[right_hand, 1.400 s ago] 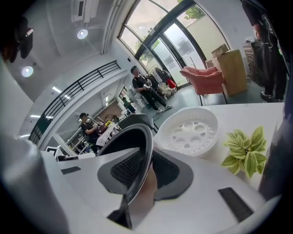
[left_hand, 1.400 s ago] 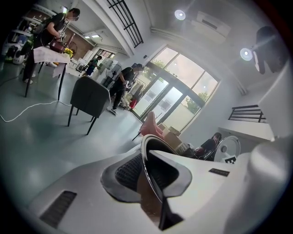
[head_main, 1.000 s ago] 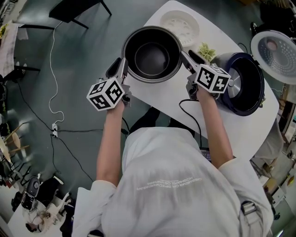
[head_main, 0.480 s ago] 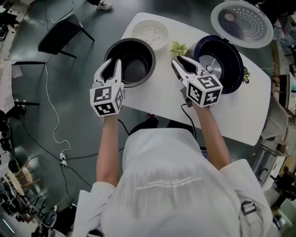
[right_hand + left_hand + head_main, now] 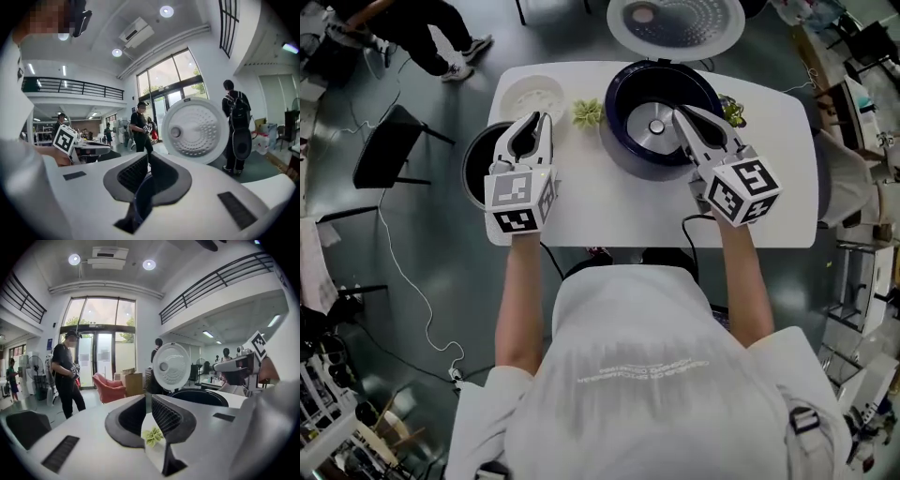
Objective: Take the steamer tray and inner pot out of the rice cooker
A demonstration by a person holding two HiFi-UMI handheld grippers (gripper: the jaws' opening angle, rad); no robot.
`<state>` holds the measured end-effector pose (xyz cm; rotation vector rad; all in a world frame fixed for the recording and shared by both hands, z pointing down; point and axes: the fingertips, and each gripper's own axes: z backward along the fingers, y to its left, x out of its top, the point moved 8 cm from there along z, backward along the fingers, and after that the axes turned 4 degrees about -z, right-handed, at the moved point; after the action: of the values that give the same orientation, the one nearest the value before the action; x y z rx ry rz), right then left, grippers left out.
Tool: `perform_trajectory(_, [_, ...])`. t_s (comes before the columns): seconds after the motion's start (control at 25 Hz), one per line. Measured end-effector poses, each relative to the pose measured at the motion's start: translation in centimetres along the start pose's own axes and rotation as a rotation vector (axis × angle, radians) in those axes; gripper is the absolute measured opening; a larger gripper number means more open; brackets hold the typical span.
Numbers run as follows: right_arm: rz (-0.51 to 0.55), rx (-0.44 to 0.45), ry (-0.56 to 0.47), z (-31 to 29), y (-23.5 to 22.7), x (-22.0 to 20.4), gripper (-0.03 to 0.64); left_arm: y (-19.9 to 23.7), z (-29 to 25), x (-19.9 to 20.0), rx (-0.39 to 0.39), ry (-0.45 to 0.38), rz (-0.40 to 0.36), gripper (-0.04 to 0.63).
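Two empty tongs are closing: left tongs (image 5: pixel 541 119) narrowly apart, right tongs (image 5: pixel 681 113) nearly together over the open rice cooker (image 5: pixel 623 141). Inner pot (image 5: pixel 473 169) stands mouth-up at the desk's (image 5: pixel 609 206) left edge, half hidden by the left tongs; steamer tray (image 5: pixel 532 94) lies flat above it, green sprig (image 5: pixel 588 112) beside.

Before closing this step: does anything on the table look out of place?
The inner pot stands at the table's left edge, and its rim seems to reach past it in the head view. Nothing looks spilled or damaged.

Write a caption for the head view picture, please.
Empty rice cooker stands open; inner pot and steamer tray sit out on the white table.
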<state>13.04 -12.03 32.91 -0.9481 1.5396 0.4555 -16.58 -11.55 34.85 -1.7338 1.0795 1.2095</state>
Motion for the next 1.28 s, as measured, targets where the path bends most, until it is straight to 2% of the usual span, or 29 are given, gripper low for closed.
perform_trajectory(0.32, [0.141, -0.121, -0.015, 5.5, -5.5, 4.1, 0.038, -6.1, -4.3, 6.2, -0.15, -0.07, -0.062, 0.015])
perform_trajectory(0.6, [0.198, -0.175, -0.034, 7.8, -7.8, 6.2, 0.032, -9.3, -6.7, 10.9, -0.222, -0.148, -0.125, 0.015])
perform_trajectory(1.16, [0.298, -0.126, -0.103, 7.8, -7.3, 10.6, 0.031, -10.1, -6.6, 16.7, -0.213, -0.271, -0.226, 0.015])
perform_trajectory(1.28, [0.315, -0.129, -0.121, 7.7, -7.1, 11.2, 0.031, -10.1, -6.2, 17.3, -0.213, -0.297, -0.228, 0.015])
